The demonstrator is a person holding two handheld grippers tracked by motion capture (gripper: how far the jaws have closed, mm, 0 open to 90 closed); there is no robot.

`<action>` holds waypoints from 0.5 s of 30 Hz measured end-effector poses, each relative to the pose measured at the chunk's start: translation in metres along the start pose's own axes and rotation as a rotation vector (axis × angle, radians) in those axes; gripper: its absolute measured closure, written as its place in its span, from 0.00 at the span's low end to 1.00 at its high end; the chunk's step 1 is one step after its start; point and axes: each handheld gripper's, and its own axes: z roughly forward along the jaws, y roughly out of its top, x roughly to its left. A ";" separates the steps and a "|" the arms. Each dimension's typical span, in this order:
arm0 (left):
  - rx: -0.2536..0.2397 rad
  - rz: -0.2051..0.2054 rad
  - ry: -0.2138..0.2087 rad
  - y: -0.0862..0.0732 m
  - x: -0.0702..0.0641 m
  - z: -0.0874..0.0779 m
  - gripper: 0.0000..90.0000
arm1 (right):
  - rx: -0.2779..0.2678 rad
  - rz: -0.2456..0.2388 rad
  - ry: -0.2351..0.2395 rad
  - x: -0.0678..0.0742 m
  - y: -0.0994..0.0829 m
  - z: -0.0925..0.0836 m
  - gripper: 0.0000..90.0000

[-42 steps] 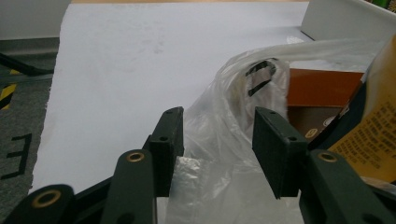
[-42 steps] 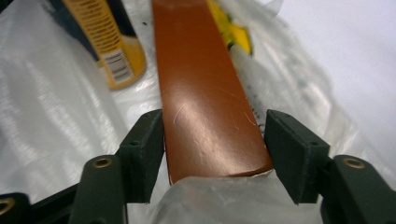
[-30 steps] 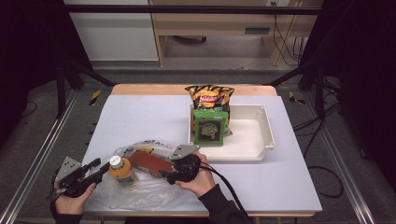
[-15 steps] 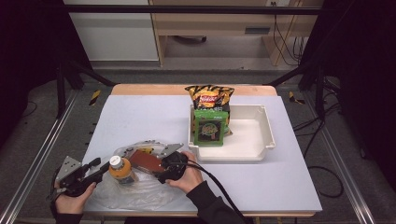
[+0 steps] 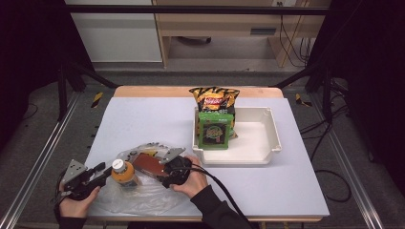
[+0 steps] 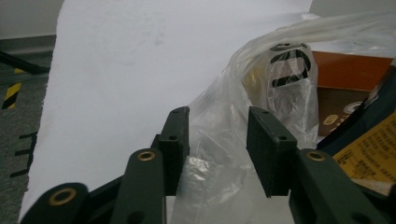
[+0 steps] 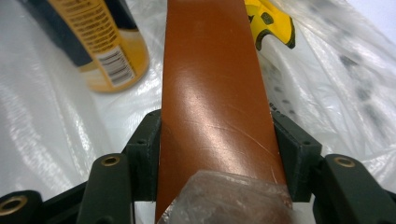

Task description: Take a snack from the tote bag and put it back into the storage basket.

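A: Start with the big stuff. What's on the tabletop (image 5: 157, 119)?

B: A white tray (image 5: 260, 143) on its right half, holding a green box (image 5: 216, 131) upright with a black and yellow snack bag (image 5: 215, 98) standing behind it. Near the front left lies a clear plastic bag (image 5: 143, 193), crumpled flat (printed black marks show through it).

A: And on that bag?

B: A brown box (image 5: 147, 164) and, just beside it to the left, an orange bottle (image 5: 124, 174) with a white cap, standing upright.

A: The right gripper (image 5: 174, 169)?

B: Its jaws have just been closing, and in the right gripper view the pads (image 7: 149, 140) press both long sides of the brown box, which runs straight out between them. The bottle shows off to the upper left there.

A: The left gripper (image 5: 88, 176)?

B: Its jaws have just been closing too, yet stand spread. A fold of the plastic bag rises between them; whether the pads (image 6: 266, 140) touch it, I cannot tell.
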 end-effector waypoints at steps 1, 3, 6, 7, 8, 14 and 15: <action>0.007 0.005 0.001 0.000 0.000 0.001 0.68 | 0.002 -0.001 0.004 0.000 -0.001 -0.002 0.48; 0.015 0.012 0.006 -0.001 -0.002 0.002 0.70 | 0.004 -0.010 0.017 0.000 -0.003 -0.007 0.48; 0.033 0.029 0.015 -0.002 -0.003 0.005 0.72 | -0.003 -0.017 0.037 -0.001 -0.008 -0.015 0.48; 0.038 0.028 0.016 -0.003 -0.003 0.006 0.72 | -0.008 -0.016 0.043 -0.001 -0.010 -0.017 0.48; 0.044 0.033 0.020 -0.003 -0.003 0.007 0.73 | -0.014 -0.021 0.048 -0.002 -0.011 -0.020 0.49; 0.045 0.028 0.020 -0.004 -0.003 0.008 0.72 | -0.067 -0.020 0.080 -0.001 -0.015 -0.034 0.49; 0.045 0.028 0.021 -0.004 -0.003 0.008 0.72 | -0.071 -0.023 0.085 -0.001 -0.014 -0.036 0.49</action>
